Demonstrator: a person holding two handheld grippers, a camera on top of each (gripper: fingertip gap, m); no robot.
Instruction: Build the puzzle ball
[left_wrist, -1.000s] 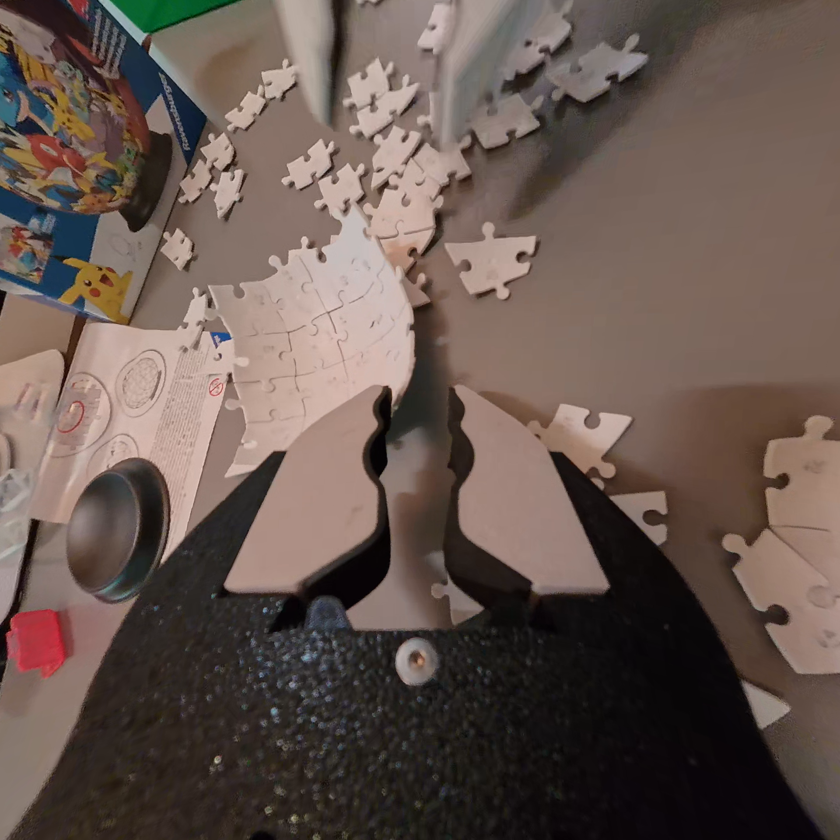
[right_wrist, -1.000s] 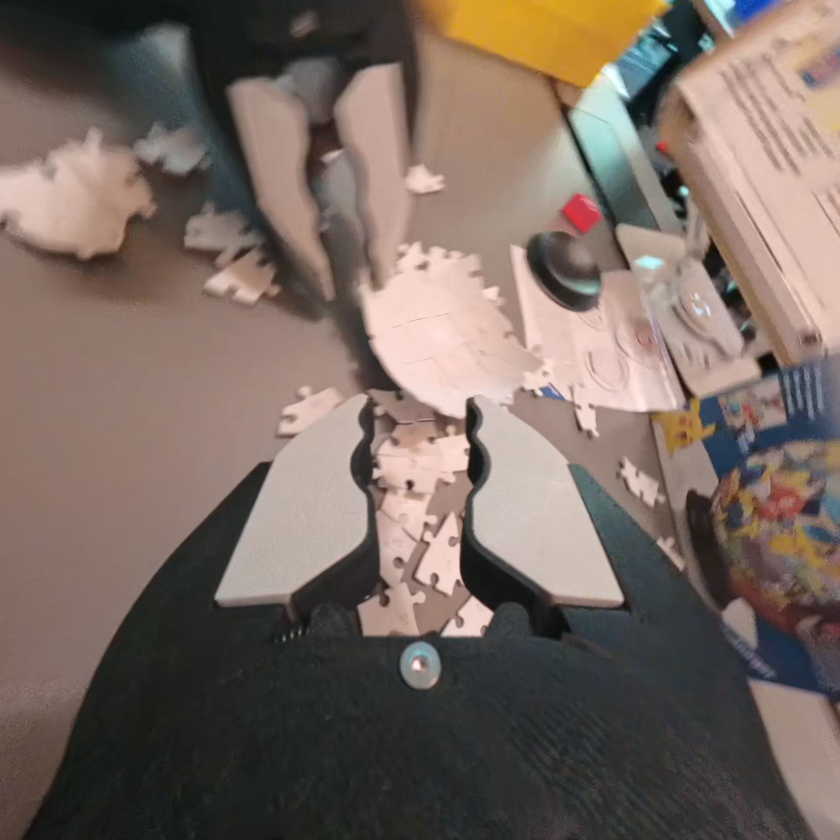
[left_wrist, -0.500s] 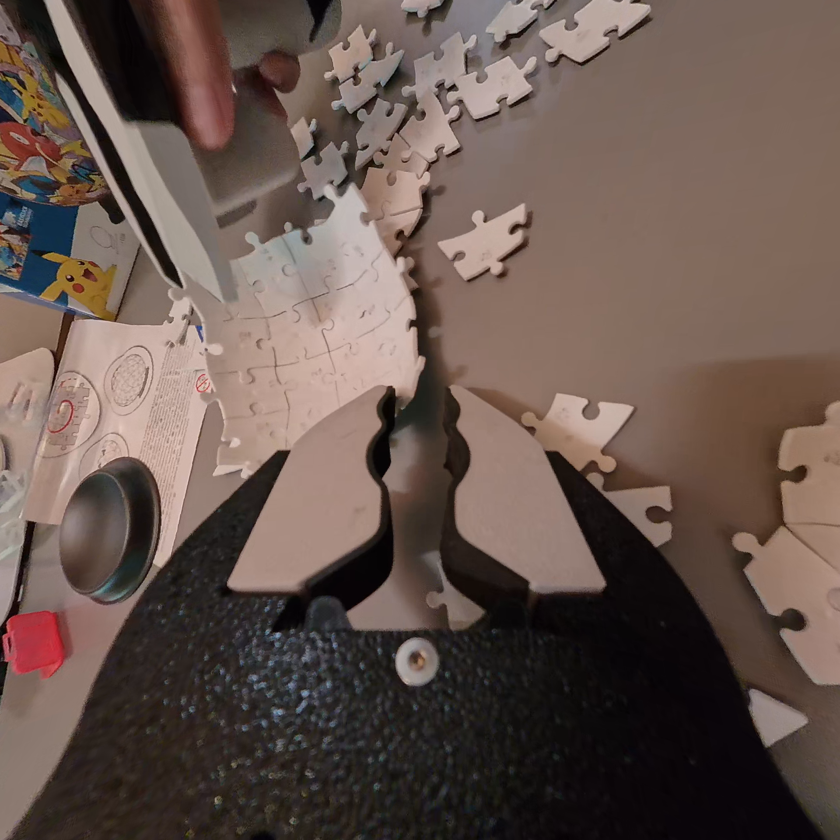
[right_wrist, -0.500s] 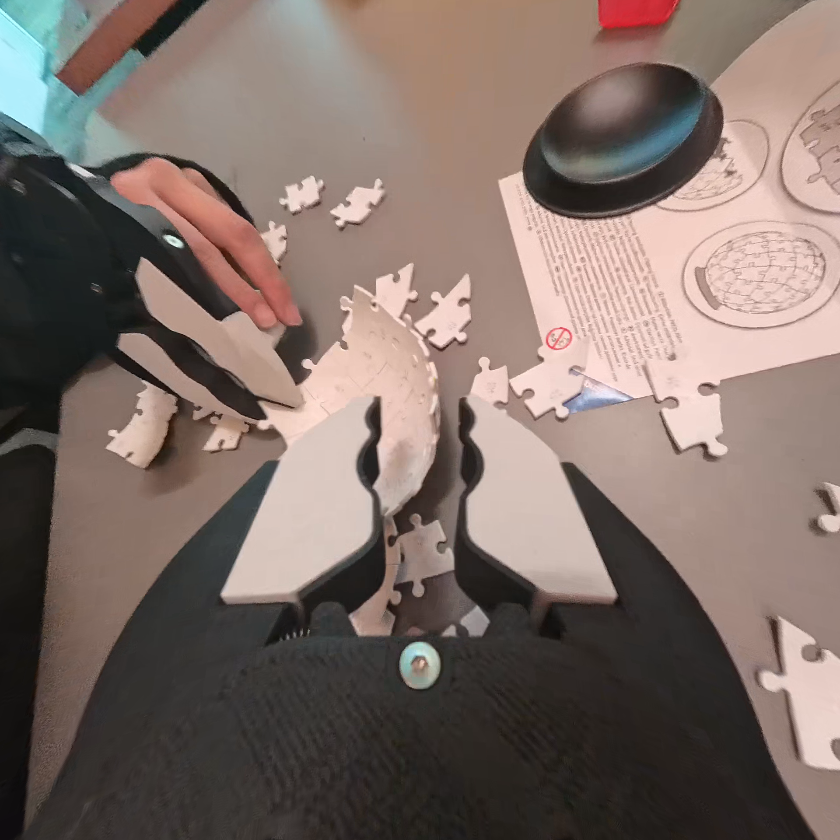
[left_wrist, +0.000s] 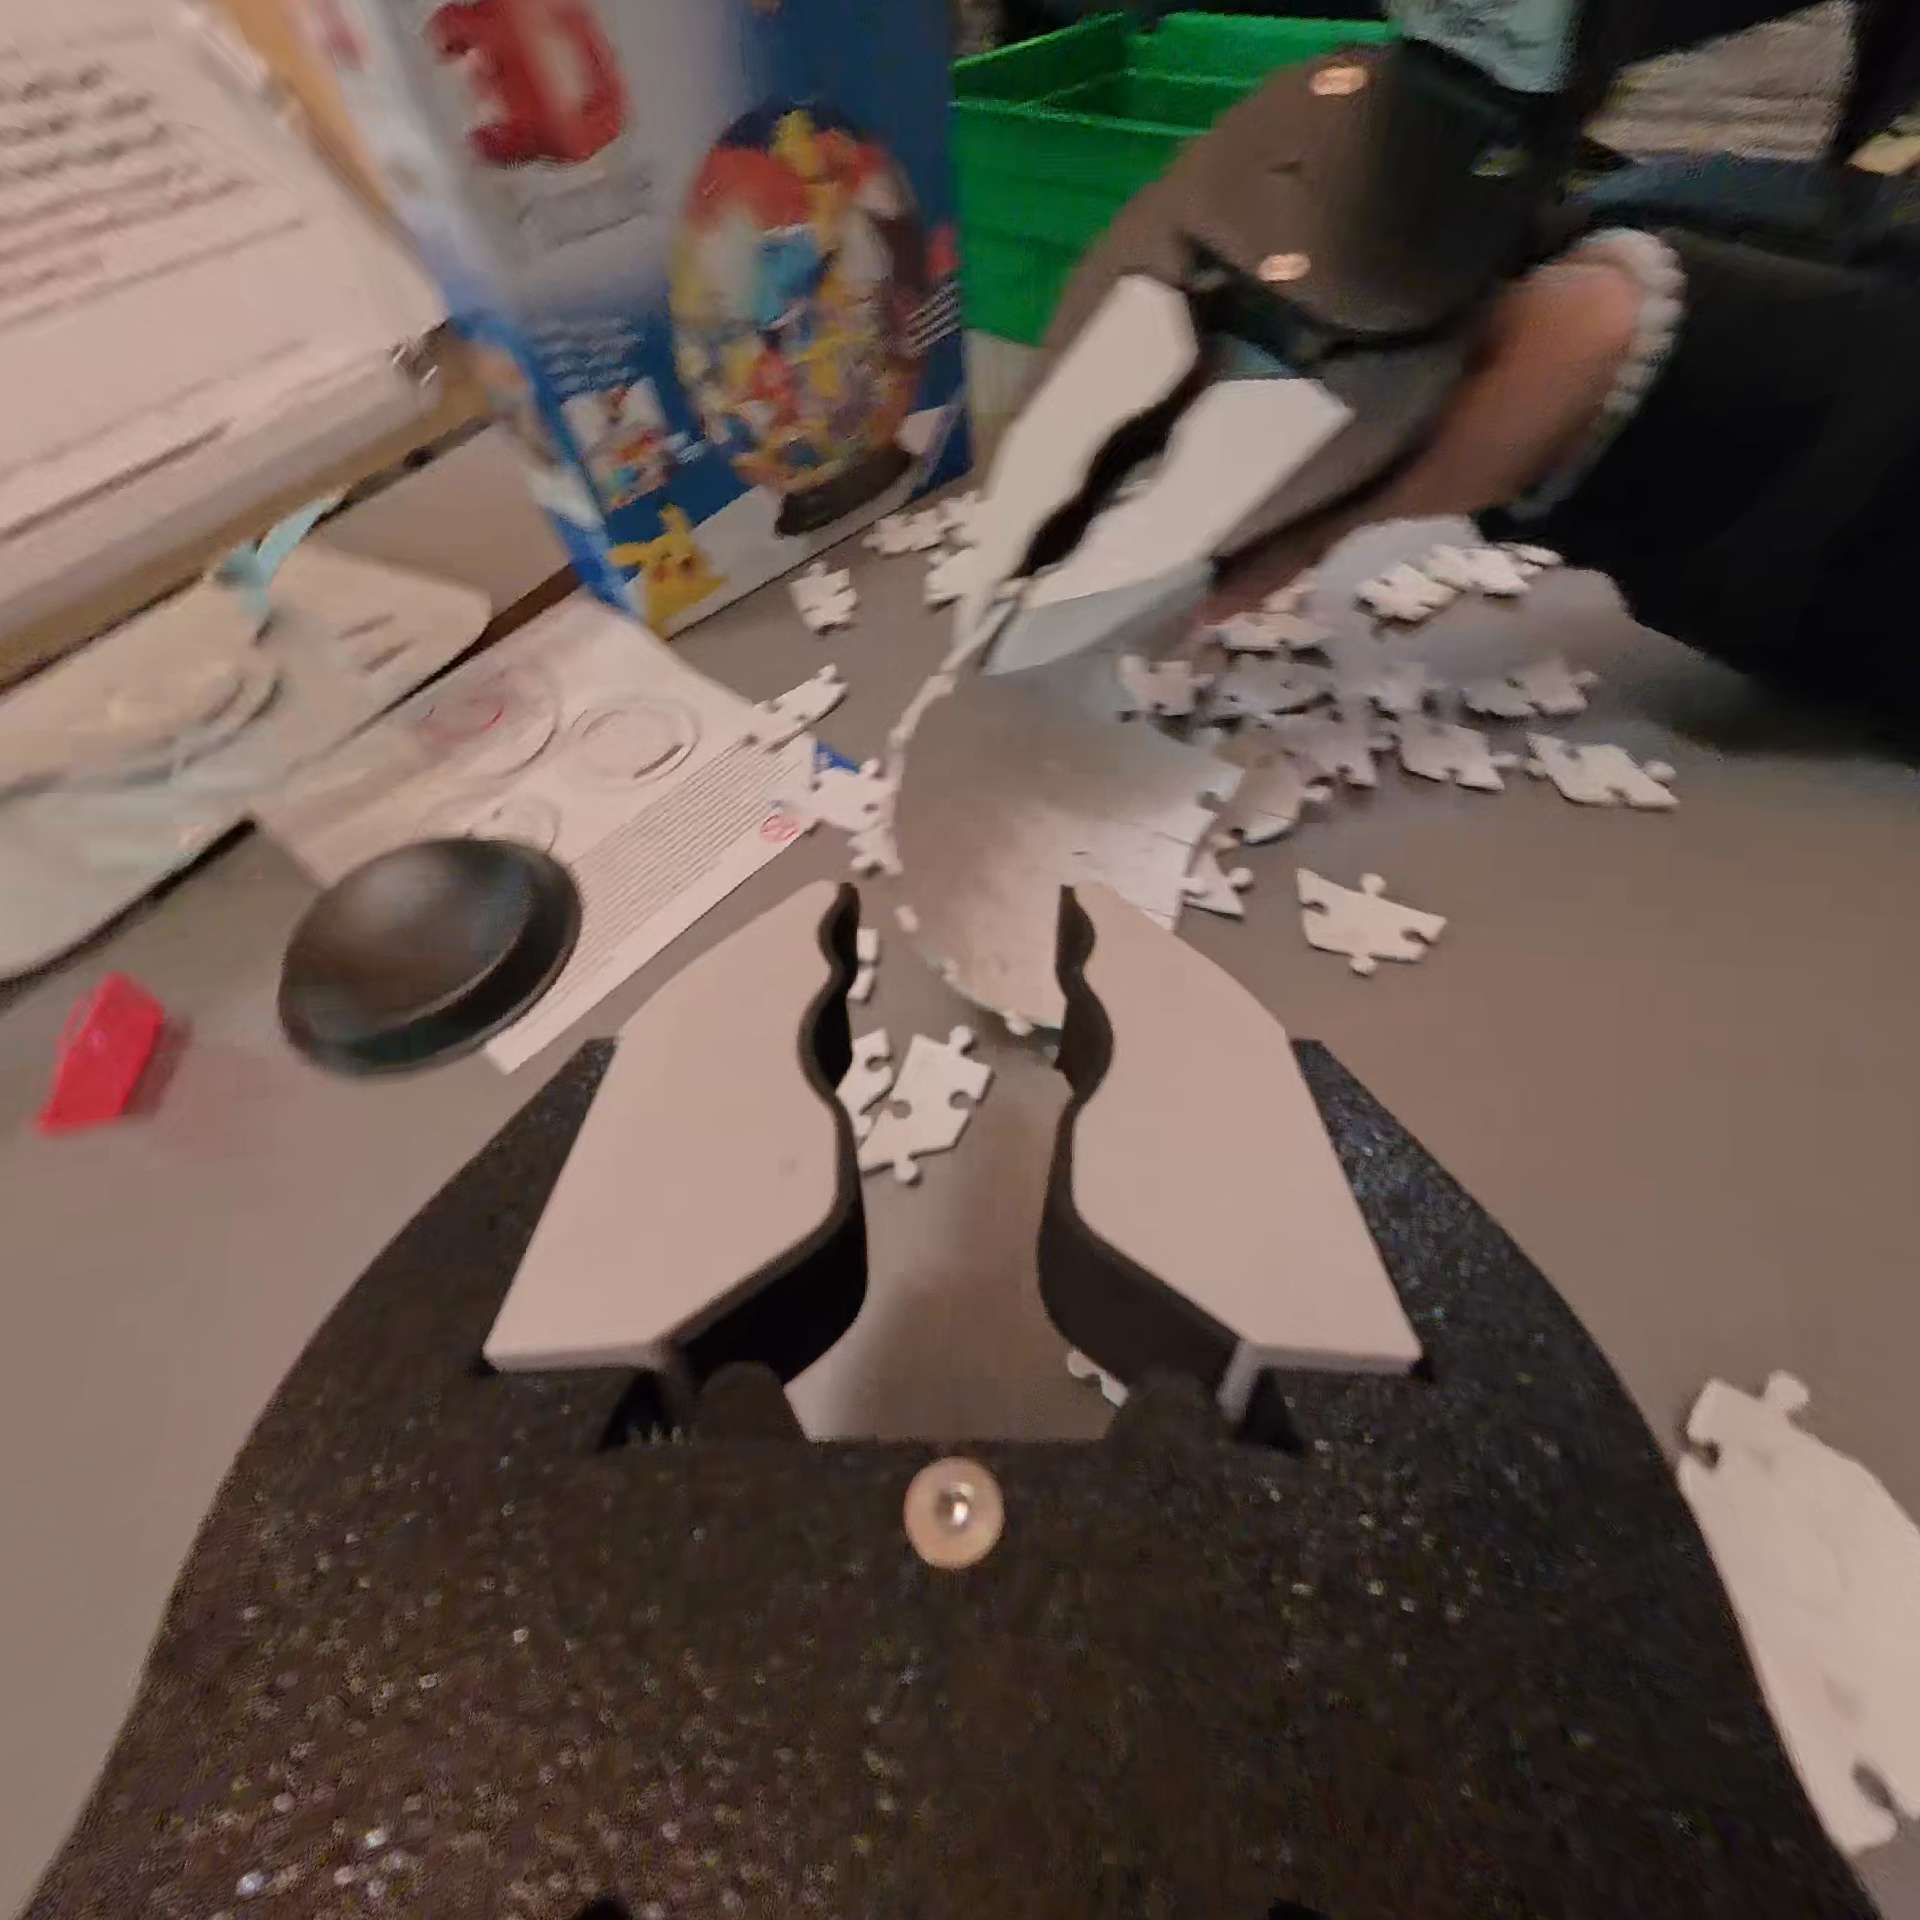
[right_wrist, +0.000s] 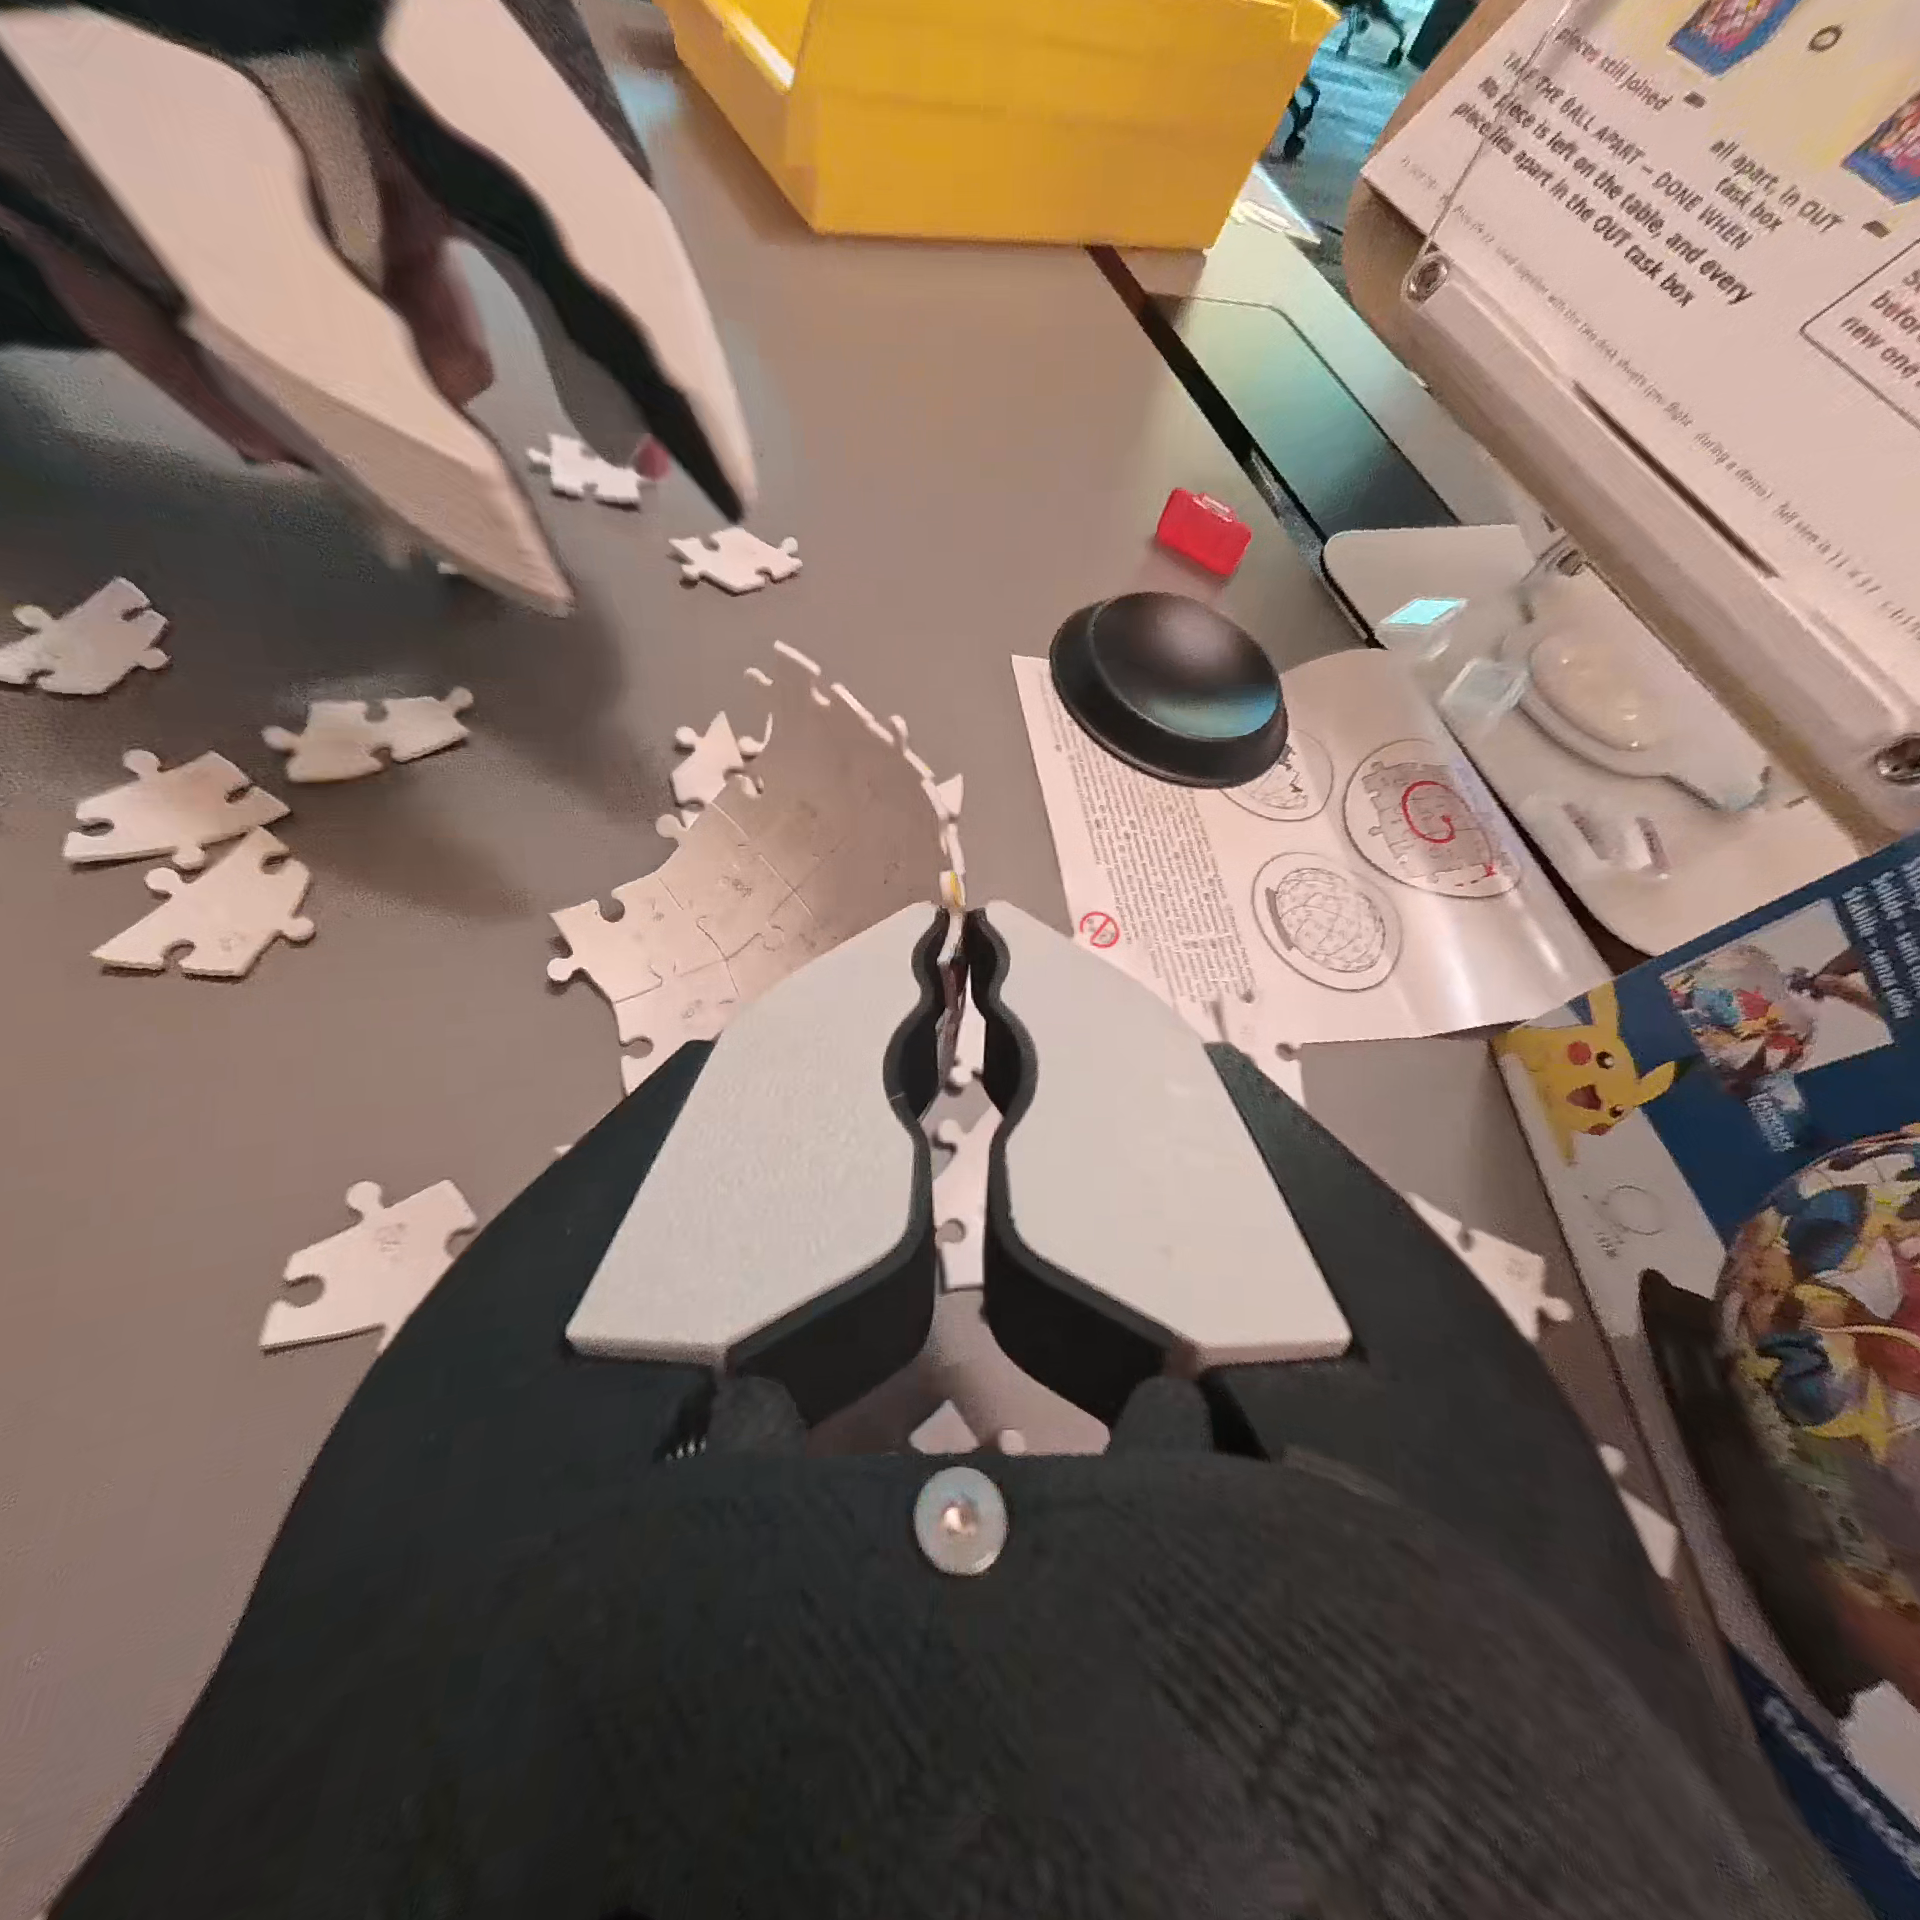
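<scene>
The right gripper (right_wrist: 958, 914) is clamped on the upper edge of a curved white sheet of joined puzzle pieces (right_wrist: 769, 862), its pads pinching the thin rim. The sheet stands on the grey table (right_wrist: 935, 436), at 12 o'clock of the left gripper (left_wrist: 958, 904), whose fingers stand apart with nothing between the pads. Loose puzzle pieces (left_wrist: 1423, 717) lie around at 2 o'clock, a black dome (right_wrist: 1169, 686) at 1 o'clock of the right gripper.
</scene>
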